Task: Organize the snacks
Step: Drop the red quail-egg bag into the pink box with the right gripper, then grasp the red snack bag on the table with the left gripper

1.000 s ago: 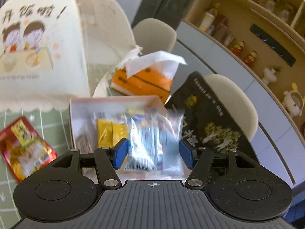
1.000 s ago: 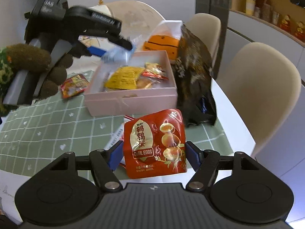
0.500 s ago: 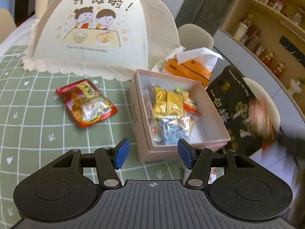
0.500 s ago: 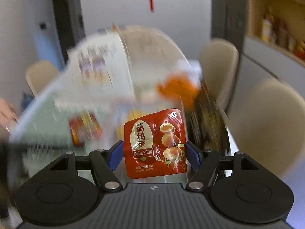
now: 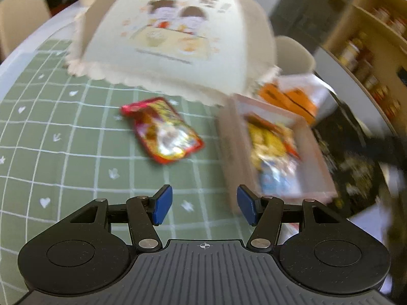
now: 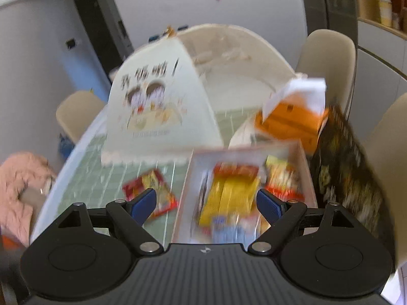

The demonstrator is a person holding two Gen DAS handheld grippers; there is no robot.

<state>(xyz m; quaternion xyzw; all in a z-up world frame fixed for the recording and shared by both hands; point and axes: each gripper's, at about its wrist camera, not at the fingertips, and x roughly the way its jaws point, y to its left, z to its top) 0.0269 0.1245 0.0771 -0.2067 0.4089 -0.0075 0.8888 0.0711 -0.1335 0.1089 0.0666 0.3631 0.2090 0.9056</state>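
In the left wrist view, a pale pink box (image 5: 277, 152) sits on the green checked cloth (image 5: 63, 139) of the counter, to the right of centre. It is open-topped and holds several snack packets: a yellow one (image 5: 267, 139) toward the far end and a blue-and-clear one (image 5: 277, 180) at the near end. One red snack packet (image 5: 162, 129) with a shiny yellow window lies flat on the cloth, left of the box and apart from it. Behind both stands a cream mesh food cover (image 5: 175, 38) printed with two cartoon children; an orange tissue pack (image 5: 287, 99) and a black bag (image 5: 353, 157) lie right of the box (all somewhat blurred). The left gripper (image 5: 203, 204) hangs over bare cloth with its blue pads spread apart and nothing between them.

In the right wrist view, the same box (image 6: 183, 203) lies near, its yellow packet (image 6: 229, 198) central, with red-topped packets at the far end and right. The loose red packet (image 6: 150, 190) lies left of the box on the cloth. The right gripper (image 6: 207, 203) stands wide, having just been opening, above the box with nothing gripped between its pads. A pink fuzzy sleeve (image 6: 17, 185) shows at the far left edge.
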